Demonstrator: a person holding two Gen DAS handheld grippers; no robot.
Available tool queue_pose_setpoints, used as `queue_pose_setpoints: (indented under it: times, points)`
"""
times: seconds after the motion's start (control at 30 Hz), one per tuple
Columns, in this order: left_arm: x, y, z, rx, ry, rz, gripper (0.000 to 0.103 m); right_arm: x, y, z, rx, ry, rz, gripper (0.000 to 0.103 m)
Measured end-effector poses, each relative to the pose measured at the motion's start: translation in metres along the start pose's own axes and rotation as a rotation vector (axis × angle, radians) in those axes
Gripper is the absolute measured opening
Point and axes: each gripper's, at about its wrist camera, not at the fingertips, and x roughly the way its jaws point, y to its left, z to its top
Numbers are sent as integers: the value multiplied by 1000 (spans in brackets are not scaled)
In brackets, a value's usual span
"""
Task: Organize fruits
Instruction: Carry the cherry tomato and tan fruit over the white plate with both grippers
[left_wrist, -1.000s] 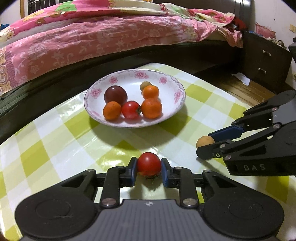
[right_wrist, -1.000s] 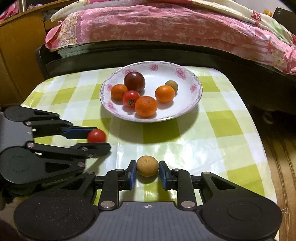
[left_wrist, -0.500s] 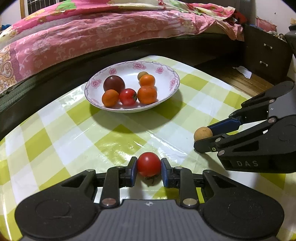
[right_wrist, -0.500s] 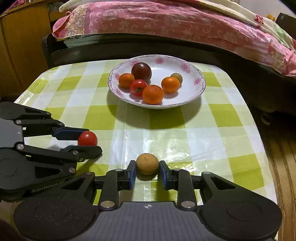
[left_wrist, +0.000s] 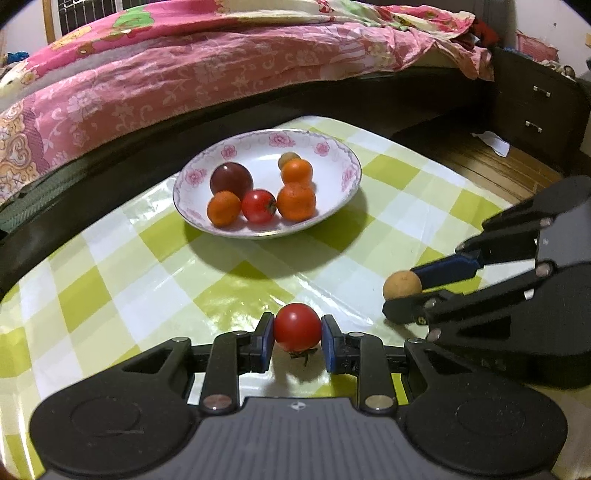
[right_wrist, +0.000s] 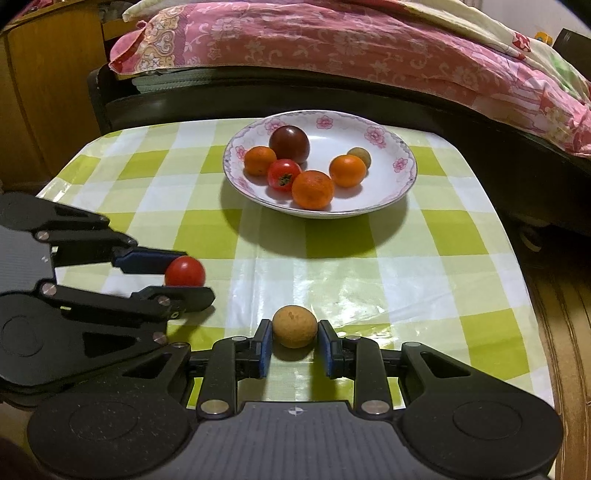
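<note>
My left gripper (left_wrist: 297, 341) is shut on a red tomato (left_wrist: 297, 326), held just above the checked tablecloth; it also shows in the right wrist view (right_wrist: 184, 271). My right gripper (right_wrist: 294, 345) is shut on a tan round fruit (right_wrist: 294, 326), which also shows in the left wrist view (left_wrist: 402, 285). Ahead stands a white floral plate (left_wrist: 332, 155) (right_wrist: 395, 173) holding a dark plum (right_wrist: 289, 144), a red tomato (right_wrist: 283, 174), three oranges and a small tan fruit (right_wrist: 359, 156).
The green-and-white checked tablecloth (right_wrist: 369, 280) covers a small table. A bed with a pink quilt (left_wrist: 184, 74) runs behind it. A dark drawer cabinet (left_wrist: 535, 110) stands at the right, a wooden cabinet (right_wrist: 37, 92) at the left.
Both grippers have drawn back from the plate with their fruits still held, so the plate sits farther off in both views.
</note>
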Motion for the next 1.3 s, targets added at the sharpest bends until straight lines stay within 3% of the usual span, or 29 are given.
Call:
queue_pose_setpoints:
  times: [0.5, 1.3]
  points:
    - [-8, -2, 28, 36, -28, 54, 35, -16, -10, 15, 65, -60, 21, 22]
    - [6, 7, 71, 43, -73, 79, 34, -11, -33, 46, 118, -128, -15, 23]
